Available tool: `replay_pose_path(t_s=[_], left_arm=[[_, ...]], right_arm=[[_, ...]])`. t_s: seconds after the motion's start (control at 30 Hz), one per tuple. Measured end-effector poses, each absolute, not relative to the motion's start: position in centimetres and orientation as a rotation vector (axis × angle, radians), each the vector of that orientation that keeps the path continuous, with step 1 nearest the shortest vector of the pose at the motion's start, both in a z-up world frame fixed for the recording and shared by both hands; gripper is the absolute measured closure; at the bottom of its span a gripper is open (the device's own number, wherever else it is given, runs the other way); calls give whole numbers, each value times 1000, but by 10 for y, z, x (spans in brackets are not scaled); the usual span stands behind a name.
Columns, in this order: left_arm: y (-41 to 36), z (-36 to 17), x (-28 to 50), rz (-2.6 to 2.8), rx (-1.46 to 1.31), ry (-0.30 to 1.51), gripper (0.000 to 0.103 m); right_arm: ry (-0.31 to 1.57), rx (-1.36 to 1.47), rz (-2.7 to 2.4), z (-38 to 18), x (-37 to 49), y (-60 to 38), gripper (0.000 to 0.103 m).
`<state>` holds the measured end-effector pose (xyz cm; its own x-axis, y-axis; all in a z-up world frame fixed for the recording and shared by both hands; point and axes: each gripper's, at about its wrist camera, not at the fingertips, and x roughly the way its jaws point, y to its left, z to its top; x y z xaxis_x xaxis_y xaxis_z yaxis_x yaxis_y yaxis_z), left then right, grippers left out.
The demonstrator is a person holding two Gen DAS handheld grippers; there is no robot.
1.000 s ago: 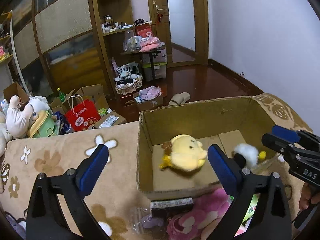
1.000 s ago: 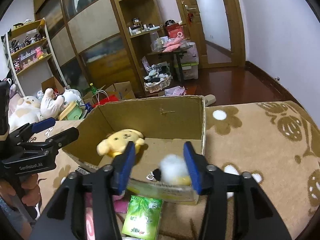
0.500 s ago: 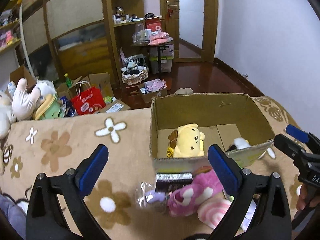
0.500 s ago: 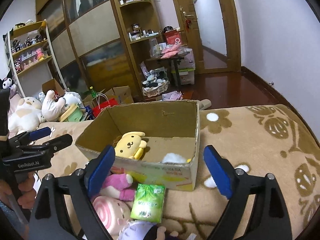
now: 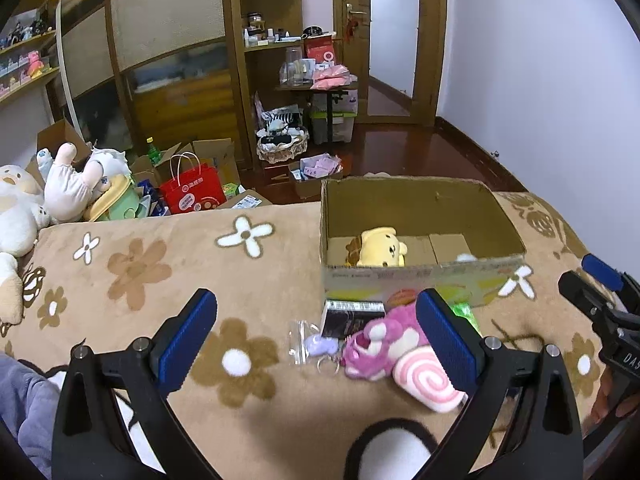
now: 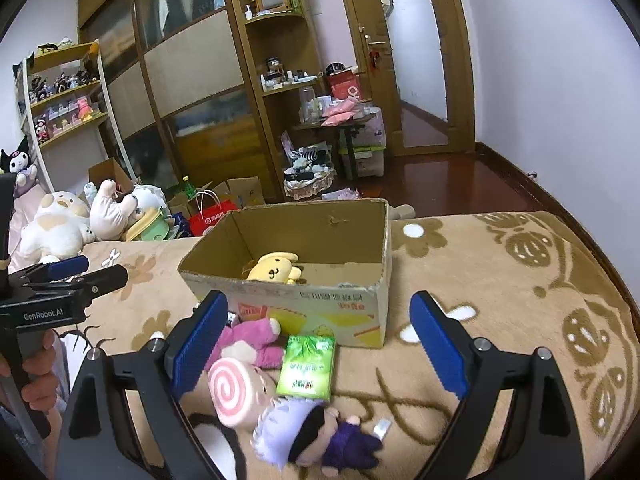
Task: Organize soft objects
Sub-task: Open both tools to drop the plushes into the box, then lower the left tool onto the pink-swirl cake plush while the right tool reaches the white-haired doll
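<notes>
An open cardboard box (image 5: 420,204) (image 6: 288,284) stands on the flowered blanket. Inside lie a yellow plush dog (image 5: 378,248) (image 6: 274,268) and a small white fluffy toy (image 5: 466,257). In front of the box lie a pink plush (image 5: 376,346) (image 6: 250,338), a pink swirl roll (image 5: 424,376) (image 6: 232,392), a green tissue pack (image 6: 306,364) and a white-haired doll (image 6: 320,432). My left gripper (image 5: 314,300) is open and empty above the blanket, short of the box. My right gripper (image 6: 318,300) stands wide open and empty over the toys.
A black packet (image 5: 352,316) and a purple charm in a clear bag (image 5: 316,346) lie beside the pink plush. Large plush toys (image 6: 60,228) pile at the blanket's far left. Beyond the bed edge are a red bag (image 5: 192,196), cartons and shelves.
Both grippers drew back and up from the box. The right gripper opened and let go of the white fluffy toy, which now lies in the box. The toys in front came into view.
</notes>
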<state>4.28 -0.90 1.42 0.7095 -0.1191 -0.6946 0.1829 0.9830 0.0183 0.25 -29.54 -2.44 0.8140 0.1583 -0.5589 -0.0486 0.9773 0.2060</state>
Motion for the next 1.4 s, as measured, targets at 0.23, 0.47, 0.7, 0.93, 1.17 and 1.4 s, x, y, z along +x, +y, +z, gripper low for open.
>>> replay_pose_path(t_s=[0.23, 0.47, 0.7, 0.93, 1.17, 1.4], left_arm=[[-19, 7, 23, -178, 128, 800, 4], [-20, 2, 16, -186, 133, 826, 4], [-20, -4, 20, -196, 115, 849, 4], [-27, -14, 36, -234, 67, 901, 4], [-49, -31, 50, -278, 99, 961, 4], [-66, -52, 60, -310, 99, 1040, 4]], right_arm=[[626, 180, 88, -28, -19, -300, 7], [648, 162, 83, -34, -31, -297, 7], [694, 167, 76, -46, -33, -295, 7], [753, 205, 75, -61, -22, -297, 7], [852, 218, 76, -81, -8, -296, 7], [982, 188, 107, -106, 3, -286, 7]])
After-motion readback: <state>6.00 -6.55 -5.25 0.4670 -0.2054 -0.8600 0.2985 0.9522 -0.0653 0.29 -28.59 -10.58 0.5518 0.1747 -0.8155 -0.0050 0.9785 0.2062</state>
